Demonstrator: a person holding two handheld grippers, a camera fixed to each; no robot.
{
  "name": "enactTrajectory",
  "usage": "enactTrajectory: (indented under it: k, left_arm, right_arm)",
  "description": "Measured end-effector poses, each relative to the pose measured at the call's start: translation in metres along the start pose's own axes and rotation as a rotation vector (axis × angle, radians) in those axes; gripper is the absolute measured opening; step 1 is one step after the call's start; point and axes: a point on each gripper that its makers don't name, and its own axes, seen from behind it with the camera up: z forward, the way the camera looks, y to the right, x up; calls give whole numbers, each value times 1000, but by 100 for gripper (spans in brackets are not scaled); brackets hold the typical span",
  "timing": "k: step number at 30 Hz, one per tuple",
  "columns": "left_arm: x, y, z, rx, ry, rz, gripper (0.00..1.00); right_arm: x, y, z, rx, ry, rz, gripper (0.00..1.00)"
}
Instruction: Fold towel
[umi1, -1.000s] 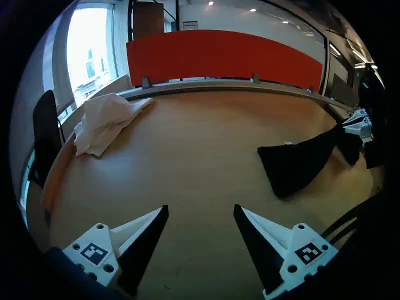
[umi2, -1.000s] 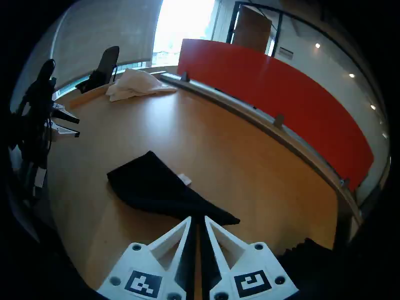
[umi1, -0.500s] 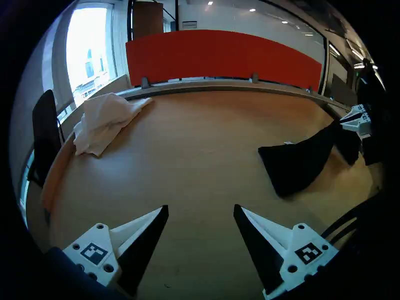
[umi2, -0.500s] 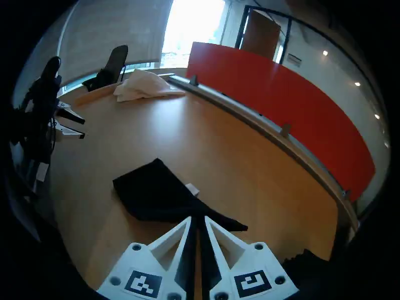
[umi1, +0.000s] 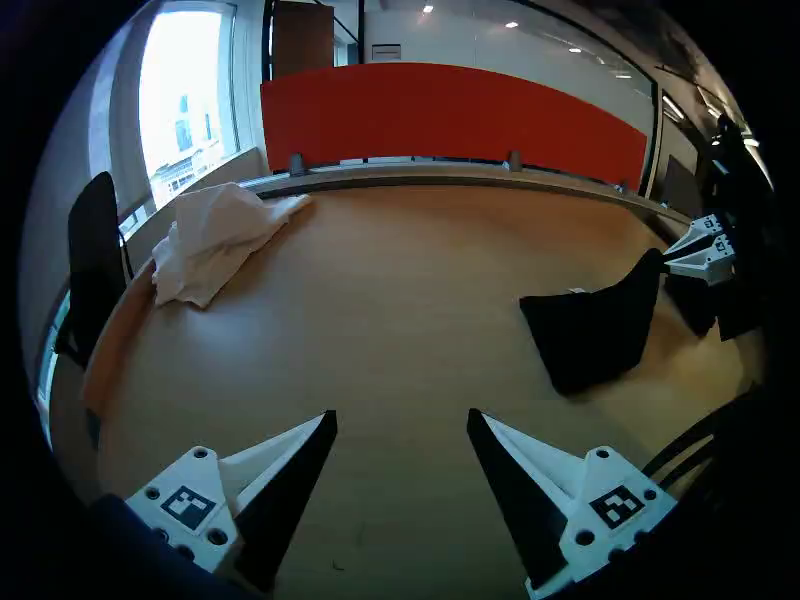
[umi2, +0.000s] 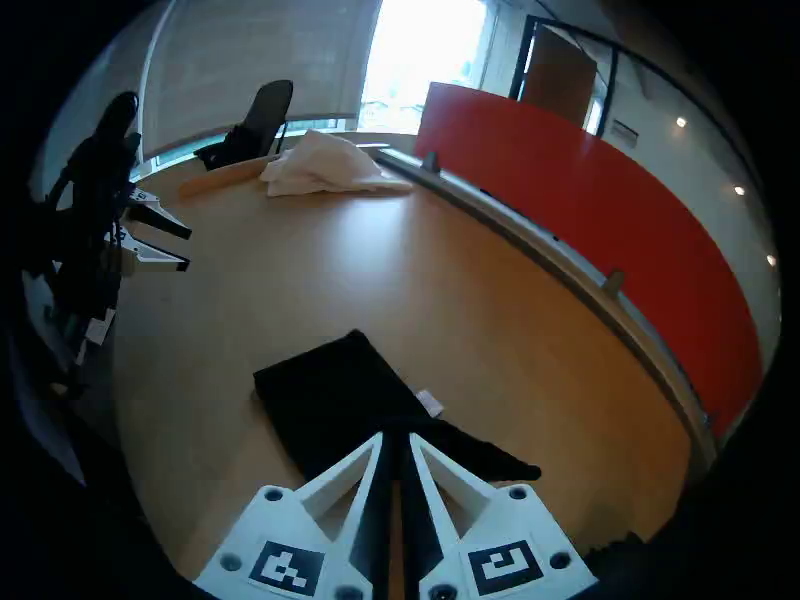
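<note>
Wooden tabletop (umi1: 400, 280); my right claw (umi2: 397, 437) pinches a lifted corner of the black towel (umi2: 330, 395), left claw (umi1: 400, 415) wide; I'd fold across next.

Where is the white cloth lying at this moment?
In the left gripper view the white cloth lies far left on the table, beside the black chair, by the red partition, well apart from the black towel.
</note>
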Motion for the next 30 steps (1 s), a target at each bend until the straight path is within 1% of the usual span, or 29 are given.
enactTrajectory:
  k: [7,15,23,27,30]
  left_arm:
    - [-2,-6,-4,6,6,-7,97]
    - [-6,-9,-11,7,8,-14,97]
    - [-11,-15,-17,17,9,-42,97]
    - [-13,-18,-19,21,7,-47,97]
    - [-14,-20,-19,25,5,-49,97]
  right_arm:
    - [10,-18,18,47,-7,-27,3]
    - [15,-52,47,125,-28,-55,3]
    - [13,-83,71,195,-57,-82,3]
    - [8,-90,80,211,-76,-86,3]
    - [5,-91,82,214,-83,-85,3]
